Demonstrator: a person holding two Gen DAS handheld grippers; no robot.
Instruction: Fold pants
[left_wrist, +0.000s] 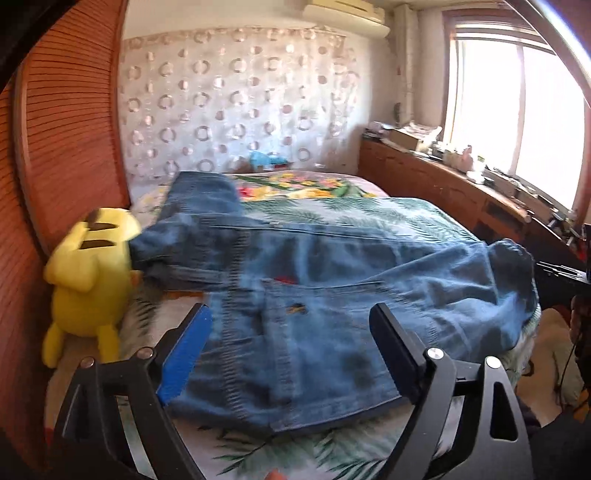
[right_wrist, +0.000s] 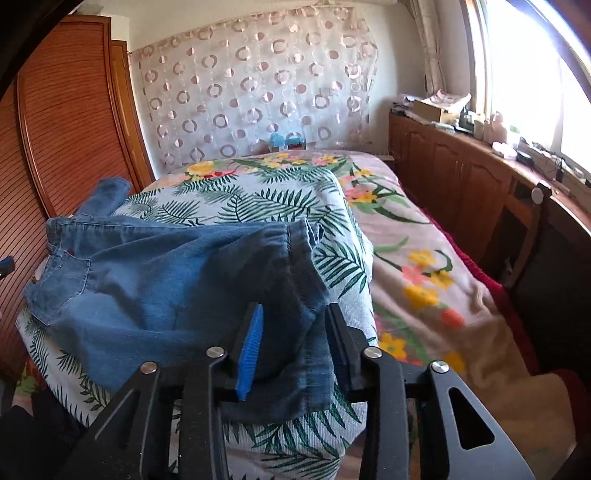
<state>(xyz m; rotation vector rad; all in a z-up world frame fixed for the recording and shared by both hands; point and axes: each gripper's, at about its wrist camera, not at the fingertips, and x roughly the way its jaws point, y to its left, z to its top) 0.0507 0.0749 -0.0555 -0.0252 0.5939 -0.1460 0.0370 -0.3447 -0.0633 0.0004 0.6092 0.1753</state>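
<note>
Blue denim pants (left_wrist: 332, 295) lie across the leaf-print cover on the bed. In the left wrist view my left gripper (left_wrist: 291, 314) is open, its fingers wide apart over the waist and pocket part, holding nothing. In the right wrist view the pants (right_wrist: 155, 280) stretch from the back pocket at left to a leg end at right. My right gripper (right_wrist: 293, 314) is shut on that dark leg end, with cloth bunched between the blue pad (right_wrist: 251, 350) and the black finger (right_wrist: 340, 339).
A yellow plush toy (left_wrist: 88, 273) sits at the bed's left edge by the wooden wardrobe (left_wrist: 62, 147). A wooden cabinet (right_wrist: 461, 177) with clutter runs under the window at right. The flowered blanket (right_wrist: 424, 280) covers the bed's right side.
</note>
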